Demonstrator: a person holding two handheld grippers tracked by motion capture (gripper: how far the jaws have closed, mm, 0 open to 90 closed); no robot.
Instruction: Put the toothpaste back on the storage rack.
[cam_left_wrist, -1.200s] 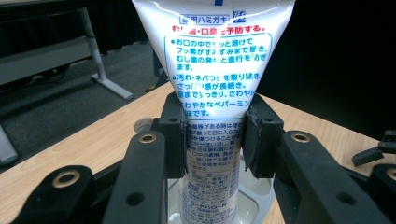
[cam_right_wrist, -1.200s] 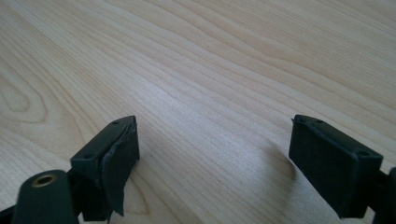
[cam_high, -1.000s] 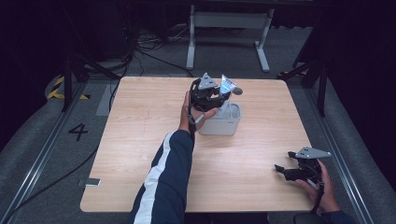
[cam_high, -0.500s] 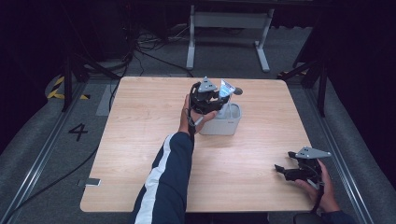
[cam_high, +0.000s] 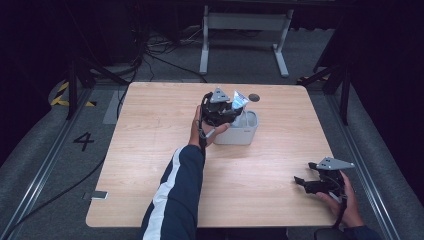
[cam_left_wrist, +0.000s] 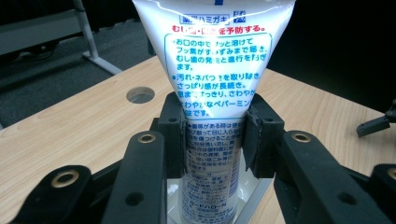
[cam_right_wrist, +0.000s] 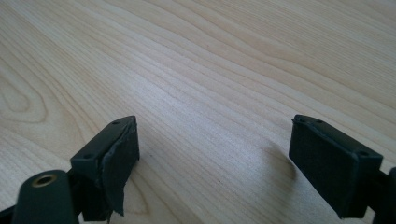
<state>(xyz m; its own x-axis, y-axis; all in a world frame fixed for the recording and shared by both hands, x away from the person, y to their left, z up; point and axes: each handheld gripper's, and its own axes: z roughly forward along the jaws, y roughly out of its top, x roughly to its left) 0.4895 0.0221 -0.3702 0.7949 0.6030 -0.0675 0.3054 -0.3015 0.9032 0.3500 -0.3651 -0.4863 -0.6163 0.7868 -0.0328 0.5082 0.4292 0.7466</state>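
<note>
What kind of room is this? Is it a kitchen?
Probably not; it looks like a lab or recording studio. A bare wooden table stands among dark curtains, floor cables and a marked number 4.

The bench (cam_right_wrist: 201, 70) is pale, matt, grained wood, the tube (cam_left_wrist: 212, 70) glossy white printed plastic, the tub (cam_high: 245, 132) smooth whitish plastic, and each tool's pads (cam_right_wrist: 119, 158) matt black, rough-edged, rubbery.
</note>
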